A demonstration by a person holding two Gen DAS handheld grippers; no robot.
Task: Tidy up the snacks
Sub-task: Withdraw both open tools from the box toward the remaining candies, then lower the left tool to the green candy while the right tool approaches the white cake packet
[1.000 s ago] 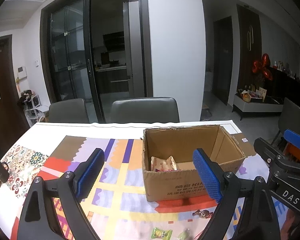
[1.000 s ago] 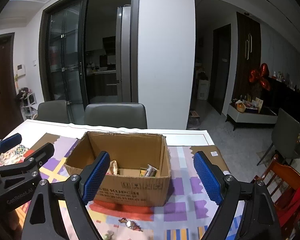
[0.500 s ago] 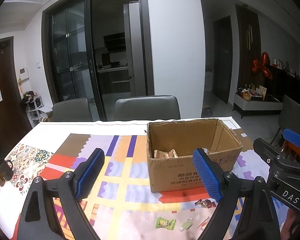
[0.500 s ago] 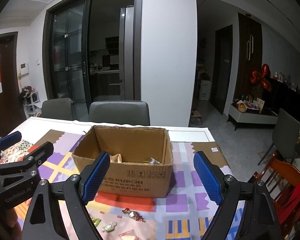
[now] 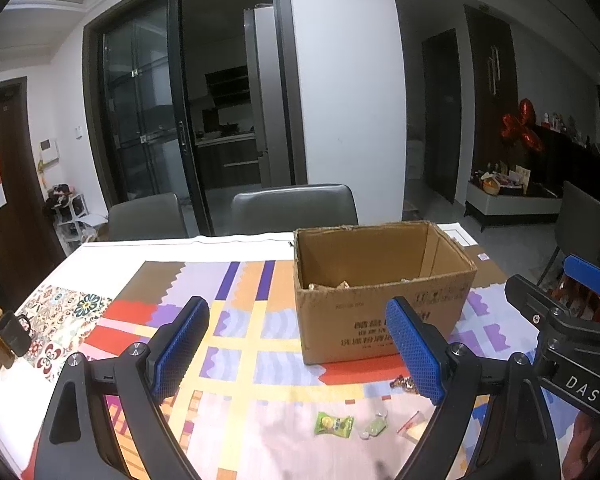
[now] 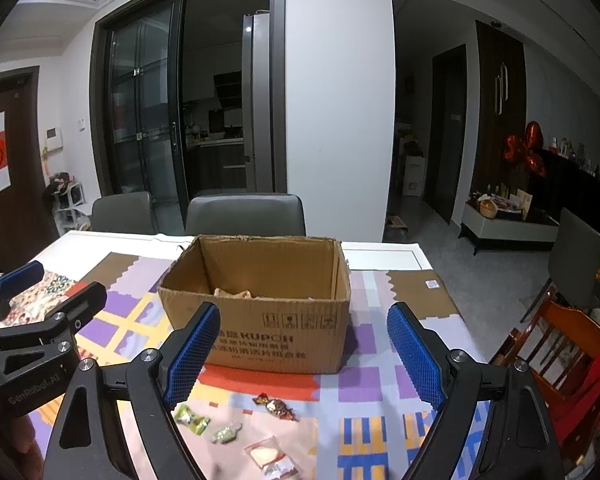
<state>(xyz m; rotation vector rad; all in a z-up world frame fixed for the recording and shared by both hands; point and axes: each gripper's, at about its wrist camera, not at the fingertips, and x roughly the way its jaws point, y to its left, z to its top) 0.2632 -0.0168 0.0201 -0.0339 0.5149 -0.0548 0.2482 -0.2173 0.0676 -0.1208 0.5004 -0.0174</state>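
Cardboard box (image 6: 260,312) already held snacks, so with both wide-open, empty grippers you needed to approach the green candy (image 6: 191,419) near the table's front edge.

Both cameras sit low over the near edge of the table (image 5: 112,248), looking slightly down toward the far chairs and glass doors. The left view sits left of the cardboard box (image 5: 380,292), the right view faces it squarely (image 6: 260,304). Both share the box and the scattered sweets.
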